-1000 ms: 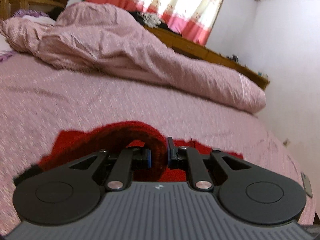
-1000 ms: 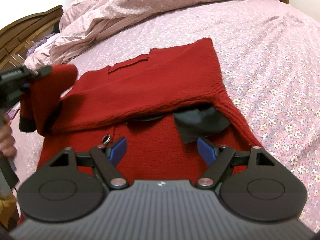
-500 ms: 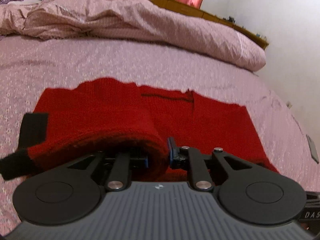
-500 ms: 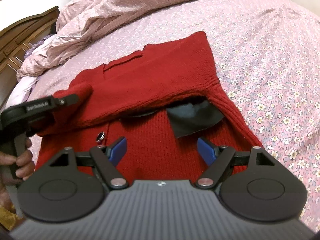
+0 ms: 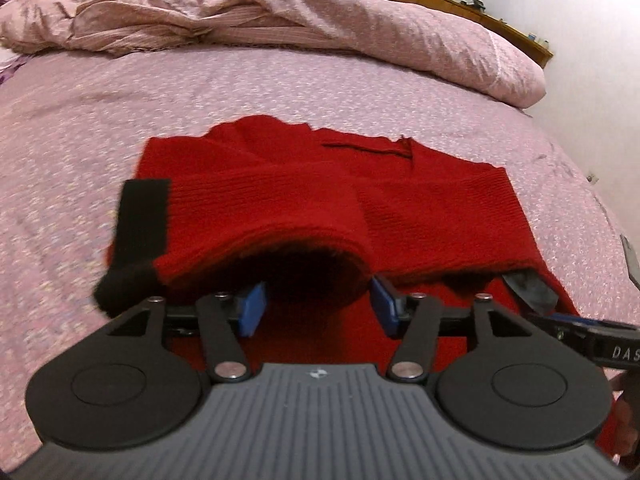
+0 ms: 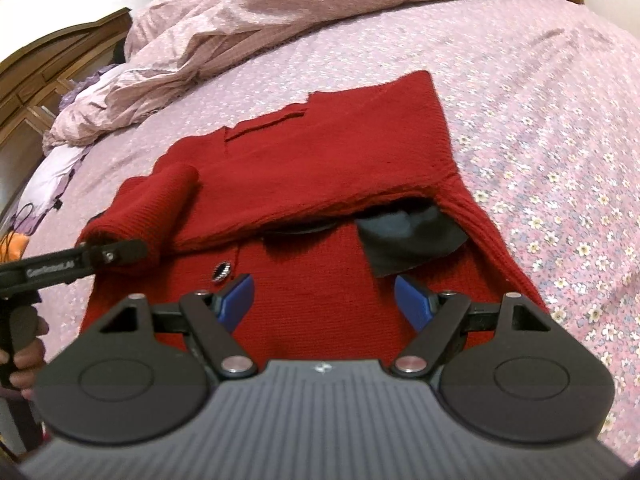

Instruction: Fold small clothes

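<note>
A red knit sweater [image 6: 320,160] lies spread on the bed [image 6: 540,100], which wears a pink floral sheet. Its upper part is folded down over the body, and a black cuff [image 6: 408,240] pokes out from under that fold on the right. A dark round button [image 6: 222,271] sits on the front panel nearer me.

My left gripper [image 5: 316,304] is opening: its blue pads [image 5: 252,308] stand apart on either side of the folded sleeve [image 5: 264,216], whose red roll bulges between them without being pressed. The sleeve's black cuff [image 5: 142,216] hangs off to the left of that gripper, over the sheet. In the right wrist view this gripper comes in from the left edge, its tip at the end of the sleeve, my hand [image 6: 24,356] around its handle.

My right gripper [image 6: 324,300] hovers over the sweater's lower front with its jaws wide apart and nothing between them.

A rumpled pink duvet [image 5: 300,12] is heaped along the far side of the bed.
</note>
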`<state>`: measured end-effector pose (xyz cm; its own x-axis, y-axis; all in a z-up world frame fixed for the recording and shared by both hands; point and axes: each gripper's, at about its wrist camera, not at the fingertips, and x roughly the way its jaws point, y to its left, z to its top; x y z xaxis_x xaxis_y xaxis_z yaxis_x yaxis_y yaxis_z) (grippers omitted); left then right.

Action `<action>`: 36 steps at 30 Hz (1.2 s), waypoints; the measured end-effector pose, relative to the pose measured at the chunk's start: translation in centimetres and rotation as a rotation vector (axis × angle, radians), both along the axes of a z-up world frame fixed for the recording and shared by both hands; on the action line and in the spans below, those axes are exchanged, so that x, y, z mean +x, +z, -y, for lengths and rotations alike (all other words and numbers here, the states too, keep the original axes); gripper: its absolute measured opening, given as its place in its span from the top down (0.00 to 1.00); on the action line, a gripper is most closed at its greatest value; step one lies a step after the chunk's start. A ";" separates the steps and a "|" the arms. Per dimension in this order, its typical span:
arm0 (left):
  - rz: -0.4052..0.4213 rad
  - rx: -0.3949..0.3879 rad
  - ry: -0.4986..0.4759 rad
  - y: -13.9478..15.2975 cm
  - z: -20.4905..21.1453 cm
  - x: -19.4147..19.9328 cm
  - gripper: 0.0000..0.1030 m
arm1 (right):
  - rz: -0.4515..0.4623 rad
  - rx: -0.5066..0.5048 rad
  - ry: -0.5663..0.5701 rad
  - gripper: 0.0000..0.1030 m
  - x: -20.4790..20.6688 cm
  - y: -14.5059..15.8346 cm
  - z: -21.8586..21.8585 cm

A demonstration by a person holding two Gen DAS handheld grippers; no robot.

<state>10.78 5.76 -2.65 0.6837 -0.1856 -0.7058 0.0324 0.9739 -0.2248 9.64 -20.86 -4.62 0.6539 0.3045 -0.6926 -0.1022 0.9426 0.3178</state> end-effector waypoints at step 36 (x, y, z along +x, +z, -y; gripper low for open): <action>-0.089 0.095 0.328 -1.4 -9.0 -4.1 0.34 | 0.241 -0.367 0.586 0.23 3.2 2.7 -20.5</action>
<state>6.66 14.74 -4.08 0.6308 0.1029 -0.7691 -0.3014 0.9458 -0.1206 12.89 -0.31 -1.97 0.6021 0.4271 -0.6746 -0.6497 0.7532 -0.1029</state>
